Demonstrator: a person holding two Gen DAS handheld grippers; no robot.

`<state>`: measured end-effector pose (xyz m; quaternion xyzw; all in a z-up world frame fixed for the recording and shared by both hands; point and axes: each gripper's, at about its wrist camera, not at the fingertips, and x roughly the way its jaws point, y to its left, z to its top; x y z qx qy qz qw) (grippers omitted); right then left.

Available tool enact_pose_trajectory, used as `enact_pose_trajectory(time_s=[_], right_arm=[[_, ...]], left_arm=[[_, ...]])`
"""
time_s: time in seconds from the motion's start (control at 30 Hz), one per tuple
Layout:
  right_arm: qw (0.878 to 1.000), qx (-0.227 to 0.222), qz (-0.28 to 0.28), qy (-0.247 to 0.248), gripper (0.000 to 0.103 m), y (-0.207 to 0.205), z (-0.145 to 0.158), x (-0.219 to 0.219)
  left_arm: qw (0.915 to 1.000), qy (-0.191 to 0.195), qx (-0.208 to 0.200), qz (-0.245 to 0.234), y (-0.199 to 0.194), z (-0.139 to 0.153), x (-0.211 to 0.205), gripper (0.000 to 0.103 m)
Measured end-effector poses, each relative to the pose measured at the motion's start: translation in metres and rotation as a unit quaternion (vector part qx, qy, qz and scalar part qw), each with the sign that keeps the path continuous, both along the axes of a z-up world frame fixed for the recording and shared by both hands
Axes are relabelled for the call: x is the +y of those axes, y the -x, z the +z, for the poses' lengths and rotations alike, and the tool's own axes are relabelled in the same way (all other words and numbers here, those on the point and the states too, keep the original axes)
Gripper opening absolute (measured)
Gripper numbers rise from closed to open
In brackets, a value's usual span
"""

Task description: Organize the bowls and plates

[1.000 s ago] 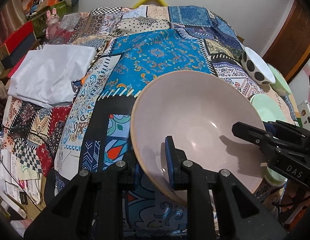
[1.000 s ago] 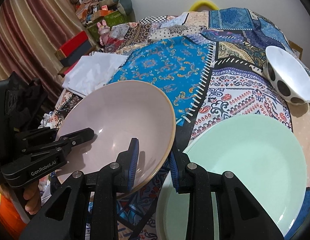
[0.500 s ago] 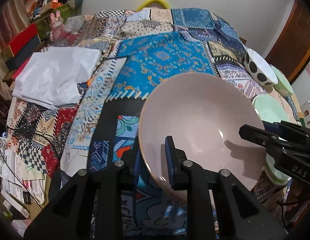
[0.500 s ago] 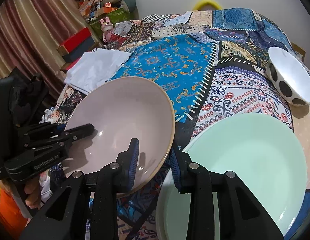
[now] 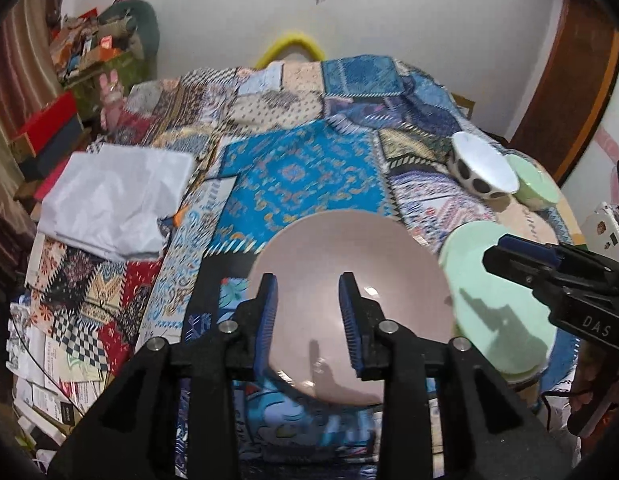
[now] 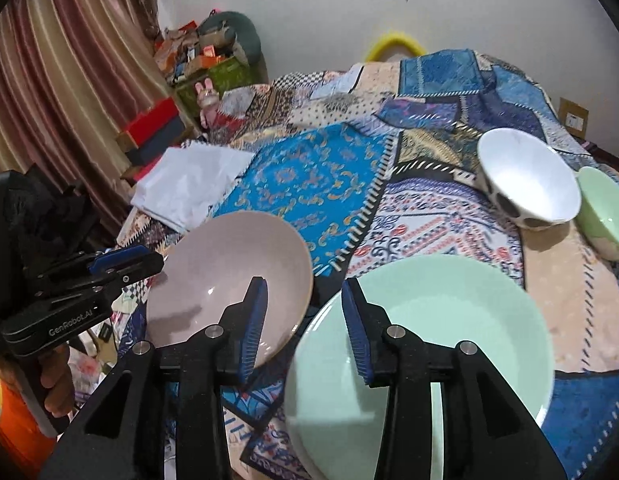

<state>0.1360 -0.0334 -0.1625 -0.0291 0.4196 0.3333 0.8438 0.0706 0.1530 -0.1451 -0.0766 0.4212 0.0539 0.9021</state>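
Note:
A pale pink bowl [image 5: 349,264] rests on the patchwork cloth near the front edge; it also shows in the right wrist view [image 6: 229,264]. A mint green plate [image 6: 449,320] lies right of it, seen too in the left wrist view [image 5: 497,312]. A white bowl with black spots [image 6: 525,180] and a small green bowl [image 6: 605,208] stand at the back right. My left gripper [image 5: 308,312] is open, above the pink bowl's near rim, holding nothing. My right gripper [image 6: 304,320] is open, over the gap between pink bowl and green plate.
A folded white cloth [image 5: 113,200] lies at the left of the table. Boxes, a pink rabbit toy [image 6: 207,98] and clutter stand beyond the left edge. Papers lie at the lower left [image 5: 61,356]. A wooden door [image 5: 565,92] is at the right.
Both grippers have opened and let go of the pink bowl's rim. The bowl, held tilted before, now rests on the cloth. Both grippers have drawn back and risen.

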Motion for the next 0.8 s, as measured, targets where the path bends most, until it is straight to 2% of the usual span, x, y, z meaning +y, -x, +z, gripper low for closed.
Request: enact_pose_trajectory(time_s=[0.27,0.37,0.43,0.5,0.63,0.8], right_arm=[[0.999,-0.036,-0.018,-0.020,0.036,0.006,0.027,-0.040],[0.998,-0.048,-0.032,-0.030,0.042,0.006,0.036,-0.061],[0.997,-0.057,-0.046,-0.032,0.043,0.005,0.040,-0.077],[0.996,-0.060,-0.060,-0.032,0.043,0.001,0.042,-0.093],[0.994,-0.058,-0.087,-0.031,0.043,-0.007,0.041,-0.122],[0.991,-0.056,-0.115,-0.026,0.043,-0.016,0.038,-0.150]], left_arm=[[0.9994,-0.011,-0.016,-0.029,-0.010,0.026,-0.046,0.042],[0.9989,-0.014,-0.022,-0.040,-0.018,0.031,-0.069,0.044],[0.9984,-0.017,-0.023,-0.049,-0.024,0.034,-0.083,0.045],[0.9979,-0.015,-0.024,-0.059,-0.031,0.036,-0.098,0.046],[0.9959,-0.018,-0.037,-0.081,-0.046,0.044,-0.125,0.057],[0.9934,-0.018,-0.044,-0.104,-0.071,0.048,-0.156,0.060]])
